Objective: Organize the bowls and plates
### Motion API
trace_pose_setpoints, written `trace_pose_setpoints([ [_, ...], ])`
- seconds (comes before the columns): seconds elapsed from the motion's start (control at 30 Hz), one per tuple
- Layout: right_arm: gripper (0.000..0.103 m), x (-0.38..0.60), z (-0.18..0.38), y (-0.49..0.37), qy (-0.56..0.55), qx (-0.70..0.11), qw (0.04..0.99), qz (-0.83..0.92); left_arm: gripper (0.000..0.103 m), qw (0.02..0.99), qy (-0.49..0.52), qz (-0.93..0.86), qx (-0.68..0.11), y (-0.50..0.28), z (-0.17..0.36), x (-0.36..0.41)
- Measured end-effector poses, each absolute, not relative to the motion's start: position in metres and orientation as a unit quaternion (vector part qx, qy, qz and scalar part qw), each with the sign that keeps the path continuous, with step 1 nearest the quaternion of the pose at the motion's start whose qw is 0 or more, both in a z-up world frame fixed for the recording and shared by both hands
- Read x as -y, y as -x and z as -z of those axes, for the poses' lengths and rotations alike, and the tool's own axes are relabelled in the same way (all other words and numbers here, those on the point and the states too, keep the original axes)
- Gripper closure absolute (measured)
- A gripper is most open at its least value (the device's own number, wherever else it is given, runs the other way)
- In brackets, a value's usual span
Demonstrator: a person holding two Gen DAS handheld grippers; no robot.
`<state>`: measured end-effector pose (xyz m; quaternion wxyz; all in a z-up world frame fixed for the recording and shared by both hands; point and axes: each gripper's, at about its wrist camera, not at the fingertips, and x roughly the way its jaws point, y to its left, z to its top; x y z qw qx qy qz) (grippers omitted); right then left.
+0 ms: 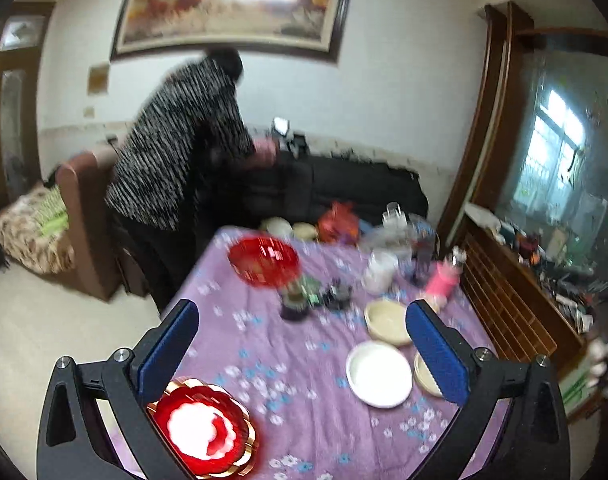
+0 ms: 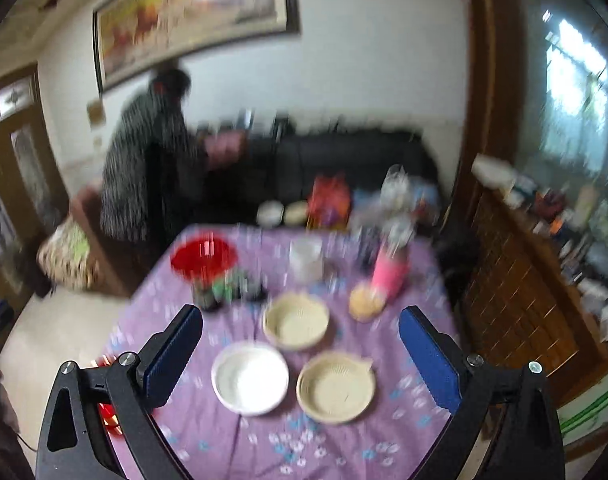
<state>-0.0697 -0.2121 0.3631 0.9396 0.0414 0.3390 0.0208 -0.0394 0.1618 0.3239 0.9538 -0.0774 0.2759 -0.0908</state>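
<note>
Nearest the right gripper point(image 2: 300, 354), a white bowl point(image 2: 250, 383) and a beige strainer bowl point(image 2: 336, 387) sit side by side on the purple tabletop point(image 2: 344, 452), directly ahead between its wide-apart, empty jaws; a second beige bowl point(image 2: 296, 321) lies just beyond. The left gripper point(image 1: 302, 354), jaws also apart and empty, hovers closer to the red scalloped plate point(image 1: 202, 430), so the right hand looks better placed for the bowls.
</note>
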Motion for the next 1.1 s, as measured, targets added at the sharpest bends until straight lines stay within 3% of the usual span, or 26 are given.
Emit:
trace_pose_setpoints([
  [0.1, 0.010, 0.225, -0.267, 0.041, -0.081, -0.396, 0.913, -0.049, 0.000, 0.932, 0.109, 0.121, -0.324, 0.017, -0.276, -0.148],
  [0.2, 0.024, 0.247, -0.185, 0.022, -0.126, -0.456, 0.879, -0.057, 0.000, 0.911, 0.124, 0.143, -0.367, -0.004, -0.226, -0.127],
  [0.33, 0.029, 0.286, -0.125, 0.016, -0.162, -0.488, 0.858, -0.019, 0.000, 0.895, 0.116, 0.161, -0.400, -0.023, -0.184, -0.095],
  [0.53, 0.029, 0.310, -0.086, 0.015, -0.223, -0.493, 0.840, -0.041, 0.001, 0.871, 0.141, 0.156, -0.445, -0.052, -0.130, -0.076],
  [0.67, 0.029, 0.279, -0.076, 0.018, -0.279, -0.492, 0.815, -0.127, 0.012, 0.857, 0.158, 0.147, -0.468, -0.073, -0.106, -0.072],
  [0.83, 0.029, 0.237, -0.057, 0.031, -0.325, -0.494, 0.780, -0.205, 0.012, 0.851, 0.154, 0.136, -0.483, -0.094, -0.089, -0.063],
  [1.03, 0.029, 0.220, -0.037, 0.011, -0.321, -0.491, 0.794, -0.160, 0.012, 0.839, 0.156, 0.119, -0.508, -0.126, -0.054, -0.041],
  [1.07, 0.029, 0.220, -0.034, 0.007, -0.318, -0.487, 0.800, -0.151, 0.017, 0.836, 0.157, 0.118, -0.512, -0.130, -0.051, -0.038],
  [1.1, 0.030, 0.219, -0.031, 0.002, -0.317, -0.483, 0.804, -0.143, 0.027, 0.832, 0.159, 0.121, -0.518, -0.133, -0.046, -0.035],
])
